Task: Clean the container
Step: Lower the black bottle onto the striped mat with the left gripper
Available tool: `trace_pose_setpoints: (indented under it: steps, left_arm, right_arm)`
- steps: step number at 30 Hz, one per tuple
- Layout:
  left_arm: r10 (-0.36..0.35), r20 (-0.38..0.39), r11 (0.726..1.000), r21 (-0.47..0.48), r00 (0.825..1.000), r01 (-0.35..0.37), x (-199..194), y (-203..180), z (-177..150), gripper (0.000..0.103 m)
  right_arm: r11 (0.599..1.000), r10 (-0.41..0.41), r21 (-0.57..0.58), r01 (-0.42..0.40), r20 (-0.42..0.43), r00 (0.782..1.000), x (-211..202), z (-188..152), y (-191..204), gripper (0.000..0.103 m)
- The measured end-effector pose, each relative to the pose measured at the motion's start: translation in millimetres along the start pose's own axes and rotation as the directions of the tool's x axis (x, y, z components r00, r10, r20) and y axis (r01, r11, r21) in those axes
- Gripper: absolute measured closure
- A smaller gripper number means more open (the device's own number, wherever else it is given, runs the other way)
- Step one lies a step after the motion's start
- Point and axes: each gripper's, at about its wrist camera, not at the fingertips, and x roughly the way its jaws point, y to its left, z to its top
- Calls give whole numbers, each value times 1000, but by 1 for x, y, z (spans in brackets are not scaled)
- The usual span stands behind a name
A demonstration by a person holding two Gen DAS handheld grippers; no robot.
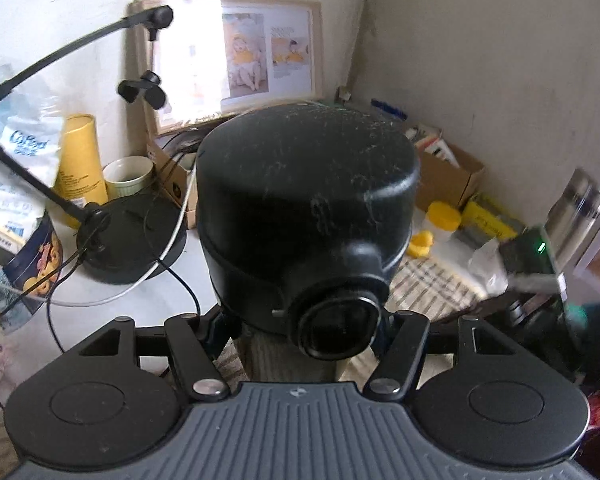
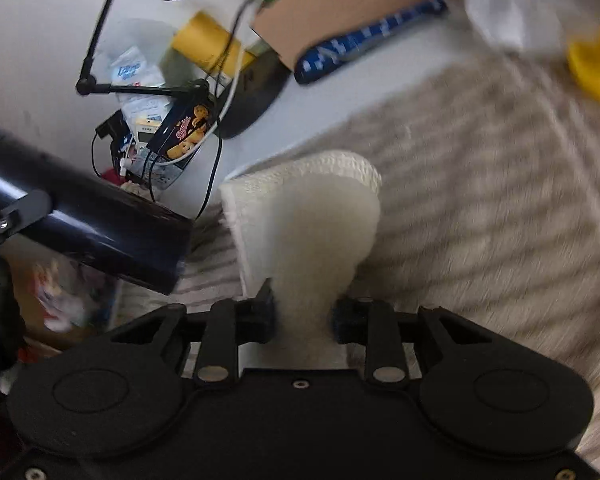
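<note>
left wrist view: left gripper (image 1: pixel 300 320) is pinching the black container (image 1: pixel 306 216), which is filling the centre, long axis running away from the camera, capped end nearest.
right wrist view: right gripper (image 2: pixel 303 312) is pinching a white cloth (image 2: pixel 308 216); the container (image 2: pixel 88 224) is lying to its left, apart, above the striped mat (image 2: pixel 480 200).

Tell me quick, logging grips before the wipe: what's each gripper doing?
Left gripper: closed on the black container.
Right gripper: closed on the white cloth.
</note>
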Motion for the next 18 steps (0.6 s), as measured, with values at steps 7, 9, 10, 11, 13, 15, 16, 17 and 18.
trace_pose_setpoints:
  steps: [7,9,10,11,13,15,16,17,18]
  left_arm:
    - [69,-25,995,69,997,-67,26,-15,-14,39]
    - [70,-44,995,67,997,-67,32,-15,-18,39]
    - [74,-45,995,70,996,-70,35,-16,-20,39]
    - [75,-36,995,74,997,-73,35,-18,-22,38]
    - [79,-37,994,83,996,-76,37,-20,-22,38]
    - [85,-53,993,86,995,-80,40,-20,-19,38]
    - [86,-59,993,87,995,-81,40,-21,-18,38]
    - [86,-63,993,86,994,-80,41,-21,-18,38]
    - [86,-69,993,84,994,-80,41,-21,-17,38]
  right_arm:
    - [1000,17,13,-16,-17,1000,7,7,-23,70]
    - [995,54,83,-53,-9,998,5,8,-33,63]
    - [994,54,93,-54,-2,999,2,8,-34,55]
    - [995,43,86,-44,6,999,-4,8,-35,48]
    - [996,26,82,-28,21,999,-14,7,-35,40]
    - [993,35,112,-38,33,999,-23,6,-38,33]
    - [992,33,123,-37,36,999,-28,5,-39,28]
    - [991,30,126,-35,38,999,-33,4,-39,26]
    - [992,27,124,-32,39,999,-36,3,-38,25]
